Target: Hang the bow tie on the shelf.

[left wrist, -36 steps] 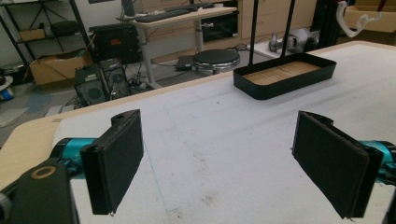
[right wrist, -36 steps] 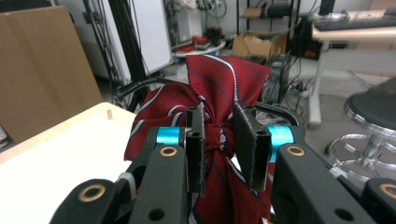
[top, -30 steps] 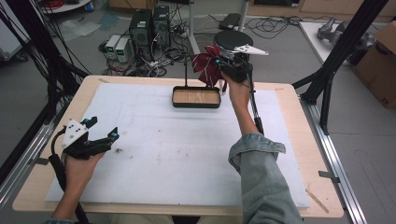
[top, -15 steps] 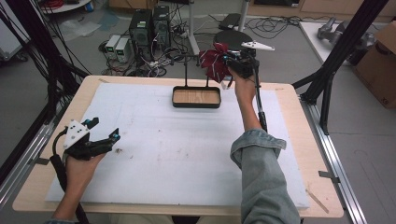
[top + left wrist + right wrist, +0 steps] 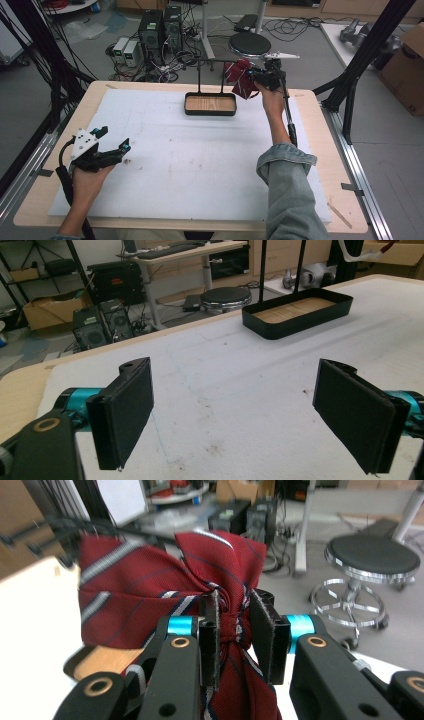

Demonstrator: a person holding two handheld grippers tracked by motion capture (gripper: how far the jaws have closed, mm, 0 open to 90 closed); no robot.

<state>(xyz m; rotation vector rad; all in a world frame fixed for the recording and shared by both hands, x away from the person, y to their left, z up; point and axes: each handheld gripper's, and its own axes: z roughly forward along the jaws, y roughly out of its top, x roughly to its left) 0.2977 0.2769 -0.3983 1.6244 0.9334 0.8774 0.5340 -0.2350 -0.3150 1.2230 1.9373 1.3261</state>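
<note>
A dark red striped bow tie (image 5: 239, 77) (image 5: 165, 587) hangs in the air at the far edge of the table, just right of a black stand. My right gripper (image 5: 253, 77) (image 5: 235, 630) is shut on the tie's centre knot, its pads (image 5: 265, 630) pinching the cloth. The stand has a black tray (image 5: 210, 104) (image 5: 297, 313) with a wooden floor and a thin black rail (image 5: 210, 62) above it. My left gripper (image 5: 112, 145) (image 5: 245, 412) rests open at the table's near left, with nothing between its jaws.
A white foam mat (image 5: 200, 160) covers the wooden table (image 5: 320, 102). Beyond the far edge stand a round stool (image 5: 252, 44), computer boxes (image 5: 160, 27) and loose cables. Black frame posts (image 5: 360, 55) rise at both sides.
My right gripper has lifted the bow tie up and to the right, from over the tray's right end to beside the rail. The left gripper has stayed put.
</note>
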